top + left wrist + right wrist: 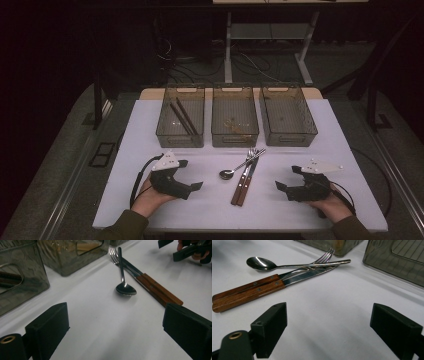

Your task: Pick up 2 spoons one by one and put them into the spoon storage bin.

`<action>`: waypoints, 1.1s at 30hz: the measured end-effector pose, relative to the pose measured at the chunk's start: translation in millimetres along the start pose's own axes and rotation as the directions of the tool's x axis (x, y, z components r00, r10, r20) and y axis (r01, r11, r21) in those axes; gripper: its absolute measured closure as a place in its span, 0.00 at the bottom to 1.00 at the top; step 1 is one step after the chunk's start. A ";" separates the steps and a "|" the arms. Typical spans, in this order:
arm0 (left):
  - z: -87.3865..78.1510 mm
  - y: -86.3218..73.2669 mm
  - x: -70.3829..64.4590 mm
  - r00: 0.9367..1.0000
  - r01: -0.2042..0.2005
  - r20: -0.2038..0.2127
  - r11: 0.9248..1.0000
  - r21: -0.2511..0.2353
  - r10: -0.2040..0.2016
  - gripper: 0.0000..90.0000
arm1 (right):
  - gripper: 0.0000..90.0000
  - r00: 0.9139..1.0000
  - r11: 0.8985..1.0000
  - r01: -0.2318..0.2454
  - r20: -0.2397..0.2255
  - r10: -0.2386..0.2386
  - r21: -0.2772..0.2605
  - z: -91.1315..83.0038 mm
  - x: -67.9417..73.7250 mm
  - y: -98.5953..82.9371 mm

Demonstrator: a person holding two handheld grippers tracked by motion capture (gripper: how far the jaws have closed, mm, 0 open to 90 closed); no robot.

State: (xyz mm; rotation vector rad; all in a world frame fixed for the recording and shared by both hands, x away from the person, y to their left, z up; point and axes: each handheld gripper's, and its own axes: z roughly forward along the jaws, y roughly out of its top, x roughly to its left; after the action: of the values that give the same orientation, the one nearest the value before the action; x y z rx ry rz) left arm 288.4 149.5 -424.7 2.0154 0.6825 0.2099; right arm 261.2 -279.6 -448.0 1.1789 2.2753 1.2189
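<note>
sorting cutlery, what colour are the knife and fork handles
Reddish-brown wood handles with small rivets, clearest in the right gripper view.

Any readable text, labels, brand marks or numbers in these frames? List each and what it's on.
None readable. No lettering shows on the spoon, the fork or knife, the three bins, the left gripper or the right gripper. The gold smudges in the middle bin are too blurred to tell.

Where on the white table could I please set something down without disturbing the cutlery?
Bare white table lies between the wood-handled knife and fork and the right gripper, and between the steel spoon and the left gripper. It is crowded where the cutlery tips near the middle smoky plastic bin.
</note>
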 end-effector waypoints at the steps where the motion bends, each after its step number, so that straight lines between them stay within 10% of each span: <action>1: 1.1 1.7 0.3 1.000 0.003 -0.001 1.000 -0.007 -0.003 0.10 | 0.15 1.000 1.000 0.001 0.000 -0.001 0.000 0.1 0.2 0.1; 33: 65.0 47.5 -1.7 1.000 0.004 0.012 0.999 0.040 -0.005 0.71 | 0.15 1.000 1.000 0.019 0.010 -0.019 -0.002 -0.6 -0.3 0.4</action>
State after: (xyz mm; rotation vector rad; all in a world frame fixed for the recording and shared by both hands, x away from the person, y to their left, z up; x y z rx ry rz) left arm 331.8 81.9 -418.4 2.0518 0.6887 0.1828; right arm 261.3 -280.0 -447.4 1.1572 2.2726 1.2060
